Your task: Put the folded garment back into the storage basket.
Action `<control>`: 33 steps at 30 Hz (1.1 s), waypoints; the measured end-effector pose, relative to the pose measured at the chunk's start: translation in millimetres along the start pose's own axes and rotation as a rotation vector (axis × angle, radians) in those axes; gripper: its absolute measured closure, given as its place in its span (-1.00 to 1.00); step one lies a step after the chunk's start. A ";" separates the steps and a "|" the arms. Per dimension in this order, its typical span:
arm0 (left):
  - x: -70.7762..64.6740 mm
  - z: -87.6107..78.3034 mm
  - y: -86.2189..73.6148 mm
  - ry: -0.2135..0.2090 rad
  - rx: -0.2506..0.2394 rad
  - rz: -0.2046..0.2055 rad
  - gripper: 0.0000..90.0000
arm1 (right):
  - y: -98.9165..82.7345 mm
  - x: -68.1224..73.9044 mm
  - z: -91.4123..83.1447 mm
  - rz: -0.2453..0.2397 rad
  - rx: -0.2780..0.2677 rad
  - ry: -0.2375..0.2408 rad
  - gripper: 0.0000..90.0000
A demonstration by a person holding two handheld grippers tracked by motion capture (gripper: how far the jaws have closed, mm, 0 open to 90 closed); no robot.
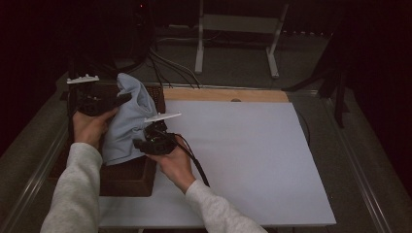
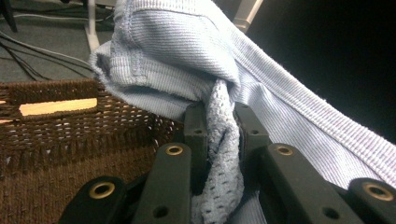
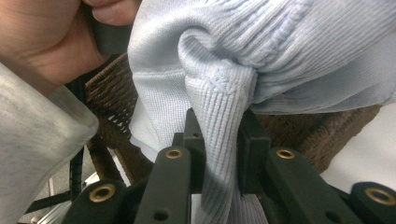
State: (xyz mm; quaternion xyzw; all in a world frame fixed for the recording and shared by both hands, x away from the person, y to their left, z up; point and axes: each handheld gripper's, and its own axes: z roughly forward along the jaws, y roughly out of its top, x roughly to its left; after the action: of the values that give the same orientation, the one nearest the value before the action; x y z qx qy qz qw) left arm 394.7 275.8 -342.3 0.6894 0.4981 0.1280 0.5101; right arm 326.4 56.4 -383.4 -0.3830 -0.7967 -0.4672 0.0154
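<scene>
Garment: pale blue ribbed knit cloth, bunched and lifted above the basket, hanging between the two grippers; seams and a hem band show in the left gripper view; folds gathered to a pinch in the right gripper view.
Basket: dark brown woven wicker basket, landmark at the table's left edge; its rim and weave lie directly under the cloth.
Left gripper: left gripper, above the basket's far end; jaws drawn narrow and clamped on a twisted strand of the cloth.
Right gripper: right gripper, above the basket's right rim; jaws drawn narrow and pinching a ribbed fold of the cloth.
Left hand: left hand, over the basket's left side, grey sleeve behind it; seen close to the cloth in the right gripper view.
Right hand: right hand, just right of the basket, a black cable trailing from its gripper.
Table top: white sheet, spreading right of the basket, bare.
Wooden strip: light wooden edge, beyond the sheet, right of the basket's far corner.
</scene>
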 end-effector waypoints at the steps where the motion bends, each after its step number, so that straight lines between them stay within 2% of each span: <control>1: 0.3 -0.5 0.0 0.000 -0.001 -0.001 0.74 | 0.0 0.0 0.0 0.000 0.000 0.000 0.72; 33: 12.8 -18.8 -2.6 0.025 0.005 0.012 0.75 | -3.2 16.9 20.5 -0.004 0.015 0.012 0.72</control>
State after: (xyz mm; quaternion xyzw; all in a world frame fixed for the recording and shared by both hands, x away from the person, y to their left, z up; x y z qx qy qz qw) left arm 386.4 297.1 -340.4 0.6920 0.5007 0.1385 0.5012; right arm 319.4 81.1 -390.9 -0.3784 -0.8009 -0.4635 0.0224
